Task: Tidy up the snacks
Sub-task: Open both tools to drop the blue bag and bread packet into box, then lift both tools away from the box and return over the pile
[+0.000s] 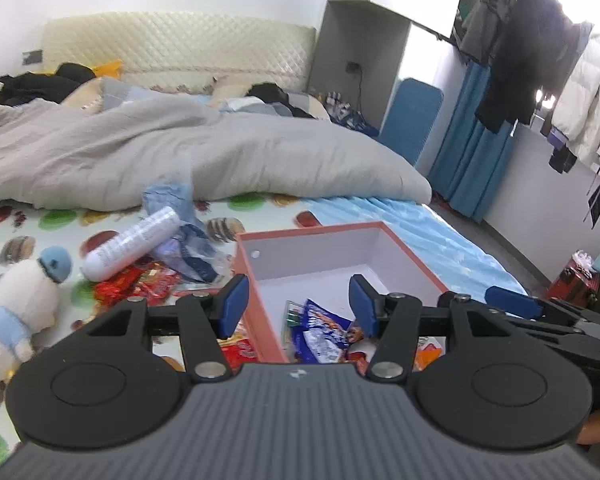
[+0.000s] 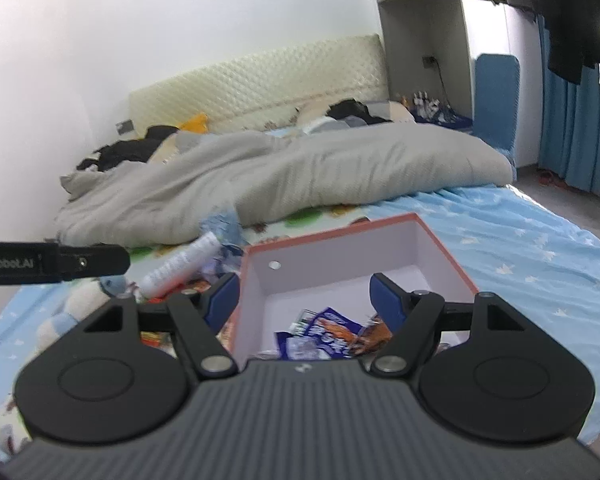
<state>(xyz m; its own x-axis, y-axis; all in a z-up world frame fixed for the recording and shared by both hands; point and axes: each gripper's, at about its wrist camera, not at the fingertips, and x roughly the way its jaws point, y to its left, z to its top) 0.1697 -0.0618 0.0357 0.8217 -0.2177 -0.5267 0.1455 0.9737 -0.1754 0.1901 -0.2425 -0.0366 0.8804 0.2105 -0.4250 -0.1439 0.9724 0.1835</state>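
An open pink box with a white inside stands on the bed; it also shows in the right wrist view. Blue and orange snack packets lie in it, also seen from the right. Red snack packets lie on the sheet left of the box. A white tube and a crumpled blue bag lie beyond them. My left gripper is open and empty above the box's left wall. My right gripper is open and empty above the box.
A grey duvet is heaped across the bed behind the snacks. A plush toy lies at the left. The other gripper's black arm reaches in at the left of the right wrist view. Clothes hang at the right.
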